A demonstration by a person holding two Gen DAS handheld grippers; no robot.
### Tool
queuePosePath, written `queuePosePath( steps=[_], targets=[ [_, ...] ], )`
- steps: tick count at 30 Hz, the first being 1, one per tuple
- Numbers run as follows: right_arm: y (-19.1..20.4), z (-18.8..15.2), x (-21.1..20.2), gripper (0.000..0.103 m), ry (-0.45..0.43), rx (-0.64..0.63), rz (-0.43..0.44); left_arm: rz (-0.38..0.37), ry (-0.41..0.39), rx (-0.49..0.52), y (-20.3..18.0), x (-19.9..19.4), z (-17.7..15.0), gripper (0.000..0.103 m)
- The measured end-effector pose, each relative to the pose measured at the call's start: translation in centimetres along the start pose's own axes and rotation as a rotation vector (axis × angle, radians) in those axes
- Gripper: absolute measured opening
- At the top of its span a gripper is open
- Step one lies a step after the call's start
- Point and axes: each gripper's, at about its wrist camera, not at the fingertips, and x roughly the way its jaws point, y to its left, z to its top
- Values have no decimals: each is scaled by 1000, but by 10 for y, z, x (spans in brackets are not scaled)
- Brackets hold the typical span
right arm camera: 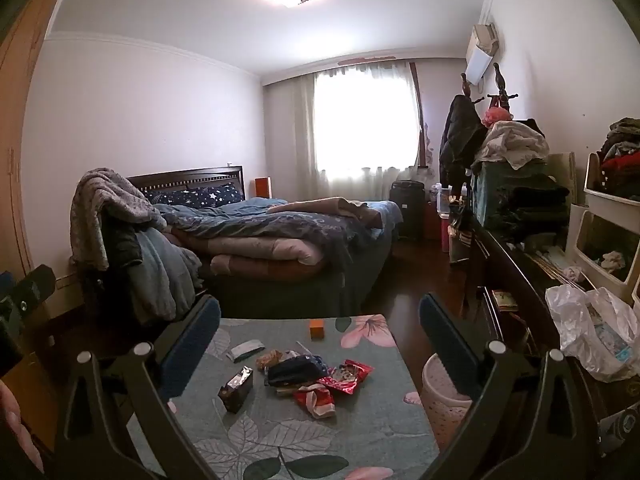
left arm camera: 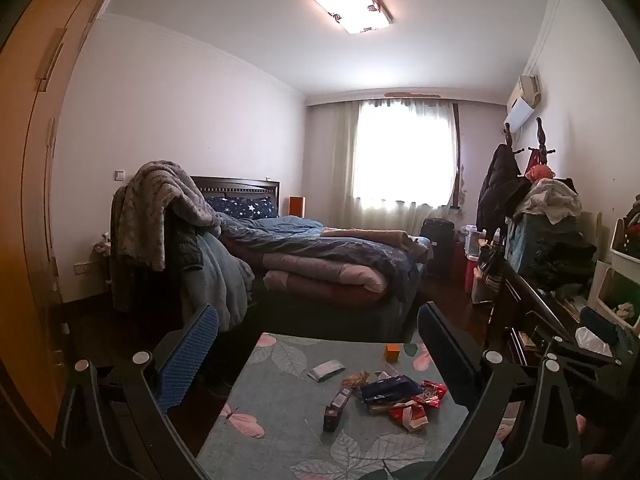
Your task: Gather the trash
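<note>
On the left of the grey-green leaf-and-flower patterned tablecloth (right arm camera: 280, 436), a small dark cardboard carton (right arm camera: 236, 389) is seen lying on its side, with a flat silver foil packet (right arm camera: 245, 350) beyond it. Toward the middle, a dark blue crumpled wrapper (right arm camera: 296, 369) and red-and-white snack wrappers (right arm camera: 334, 385) are heaped, apparently gathered for collection; a small orange box (right arm camera: 317, 329) stands apart behind. The left gripper (left arm camera: 320, 352) and right gripper (right arm camera: 320, 340) are held spread wide above the table, nothing gripped, seemingly poised for a first pick. Just beside the table's right edge, a pale pink perforated plastic wastebasket (right arm camera: 444, 396) is placed within reach; its contents cannot be made out.
</note>
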Motion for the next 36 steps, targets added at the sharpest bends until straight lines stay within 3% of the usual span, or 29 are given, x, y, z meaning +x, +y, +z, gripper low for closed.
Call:
queuePosePath(
  steps=[36],
  targets=[
    [-4, -6, 11, 100, 41, 2, 12, 26, 57, 10, -1, 19, -18, 99]
  ],
)
